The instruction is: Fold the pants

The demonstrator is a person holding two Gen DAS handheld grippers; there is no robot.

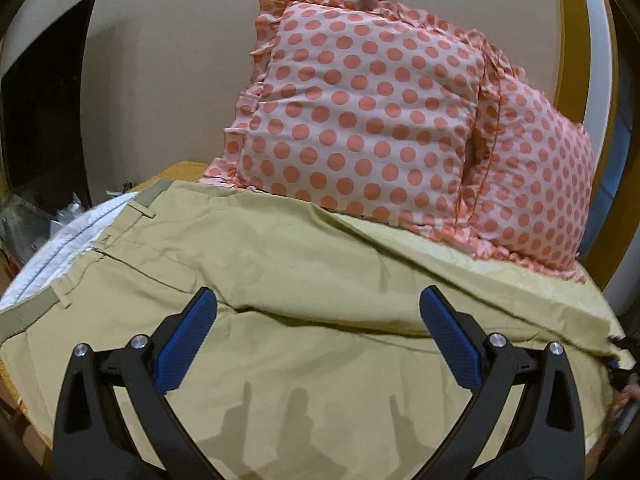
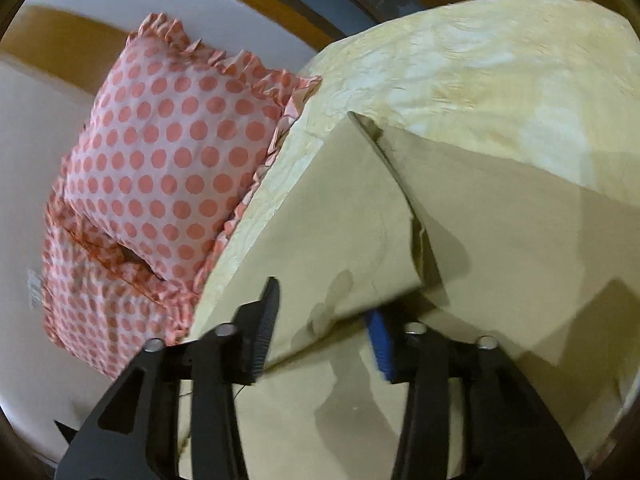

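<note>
Khaki pants [image 1: 280,272] lie spread on a bed, waistband [image 1: 52,300] at the left with its white lining showing. My left gripper [image 1: 318,312] is open and empty, hovering just above the seat of the pants. In the right wrist view a pant leg [image 2: 344,216] is lifted and folded over. My right gripper [image 2: 324,320] is wide open with the leg's hem edge lying between its fingers [image 2: 382,344], not pinched. The right gripper barely shows at the right edge of the left wrist view [image 1: 622,356].
Two pink polka-dot pillows [image 1: 360,112] rest against the wall at the head of the bed, also seen in the right wrist view [image 2: 168,152]. A pale yellow bedspread [image 2: 480,60] covers the bed. A dark screen [image 1: 44,120] and clutter stand at the left.
</note>
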